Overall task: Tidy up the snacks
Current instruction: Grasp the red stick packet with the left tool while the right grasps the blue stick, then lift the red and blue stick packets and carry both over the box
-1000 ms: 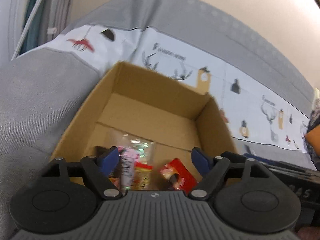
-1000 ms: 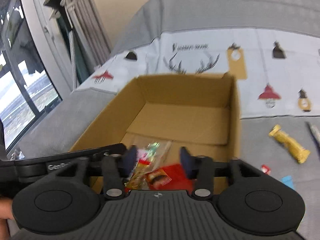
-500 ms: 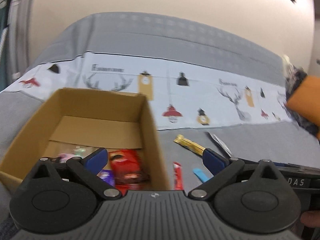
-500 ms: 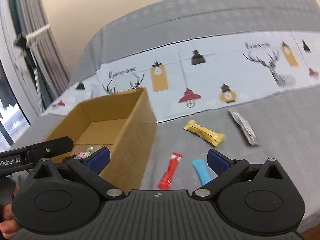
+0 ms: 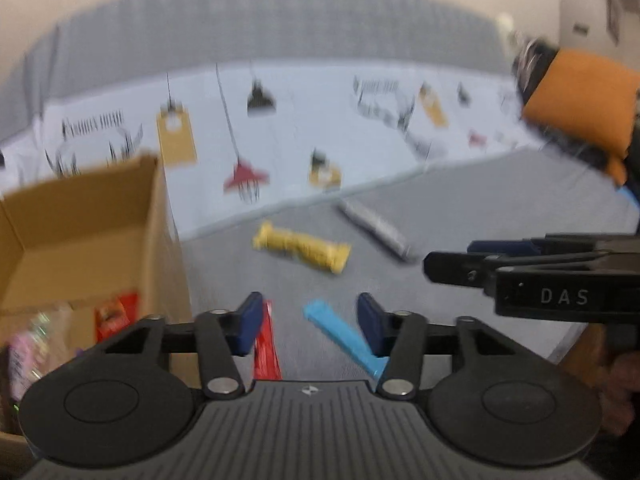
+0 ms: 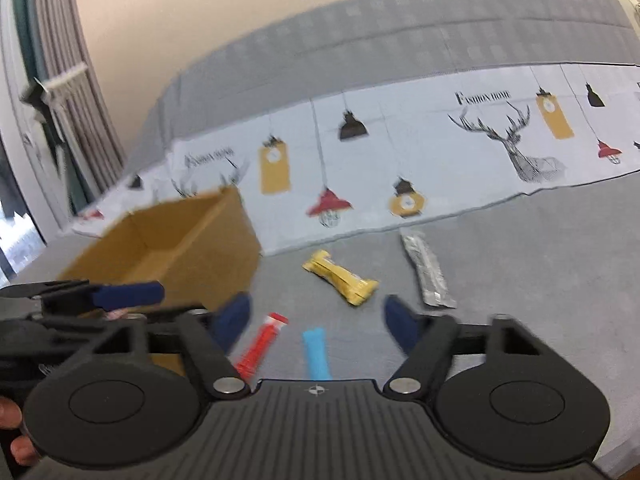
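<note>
Both views are smeared with motion blur. The cardboard box point(image 5: 92, 236) is cut off at the left wrist view's edge, and the wrappers inside are too blurred to name. Right of the box, four snacks lie on the grey bed cover point(image 6: 540, 264): a red stick point(image 6: 262, 344) just beside the box, leaning right at its far end; a blue stick point(image 6: 316, 354) running almost straight away; farther off, a yellow bar point(image 6: 340, 278) lying slantwise; and a silver packet point(image 6: 428, 270) lying lengthwise. The left gripper point(image 5: 306, 322) and right gripper point(image 6: 316, 320) both gape wide, empty, above the red and blue sticks.

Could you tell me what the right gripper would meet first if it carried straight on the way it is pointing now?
Probably the blue snack stick, lying on the grey bedcover between the open fingers of the right gripper. The red stick lies just left of that line; depth is uncertain.
</note>
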Demonstrator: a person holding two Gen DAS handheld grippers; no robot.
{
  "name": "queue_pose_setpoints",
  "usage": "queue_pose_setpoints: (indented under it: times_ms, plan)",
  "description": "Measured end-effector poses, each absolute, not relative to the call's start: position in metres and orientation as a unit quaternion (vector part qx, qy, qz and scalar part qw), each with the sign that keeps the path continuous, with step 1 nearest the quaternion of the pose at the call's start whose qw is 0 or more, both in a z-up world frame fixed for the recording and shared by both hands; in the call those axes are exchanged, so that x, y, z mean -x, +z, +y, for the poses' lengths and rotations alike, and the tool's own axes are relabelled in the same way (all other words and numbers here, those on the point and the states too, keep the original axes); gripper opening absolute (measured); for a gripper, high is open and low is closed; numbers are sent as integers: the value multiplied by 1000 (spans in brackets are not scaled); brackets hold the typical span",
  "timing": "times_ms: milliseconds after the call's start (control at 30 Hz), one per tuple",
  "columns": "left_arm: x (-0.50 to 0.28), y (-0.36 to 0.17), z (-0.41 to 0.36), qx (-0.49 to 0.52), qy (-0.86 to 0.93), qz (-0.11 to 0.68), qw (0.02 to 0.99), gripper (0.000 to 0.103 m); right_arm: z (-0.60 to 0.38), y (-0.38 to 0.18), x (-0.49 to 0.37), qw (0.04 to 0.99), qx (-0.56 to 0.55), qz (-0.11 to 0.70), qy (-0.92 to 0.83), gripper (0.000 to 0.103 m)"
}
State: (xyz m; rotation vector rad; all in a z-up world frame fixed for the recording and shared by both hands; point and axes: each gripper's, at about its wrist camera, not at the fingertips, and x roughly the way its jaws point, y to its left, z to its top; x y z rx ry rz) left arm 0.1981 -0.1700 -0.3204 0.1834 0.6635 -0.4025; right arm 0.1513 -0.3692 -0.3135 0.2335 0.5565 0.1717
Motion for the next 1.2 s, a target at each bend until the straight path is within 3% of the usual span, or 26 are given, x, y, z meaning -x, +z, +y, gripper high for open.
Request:
queue_pose_setpoints:
  times_ms: [67,167,467,633,867,1067,1200]
  plan:
    - [-215,-340,-175,-97,-175,354,914,37,-370,-328,-164,942,-109,306,85,38]
    - [-235,-366,-181,-113,-151,375,908,36,-371,-351,-182,924,-125,350,91,32]
    - [-258,-398,-176,-129,-150,402,894,35,-343,-388,-217,893,-93,419,136,32]
    - [-263,-400,-174,-125,-163,404,891,34,-335,-393,-223,896,-65,417,137,29]
    - [-259,-397,-171,-104,-180,413,887,12,-328,-388,-221,901,-15,412,137,17]
    - [-246,-385,-172,-91,-190,417,884,13,-350,-372,-209,916,-36,390,90,14]
    - [-244,-396,-173,-87,-173,425,884,19,-354,-377,-203,911,-39,401,91,15]
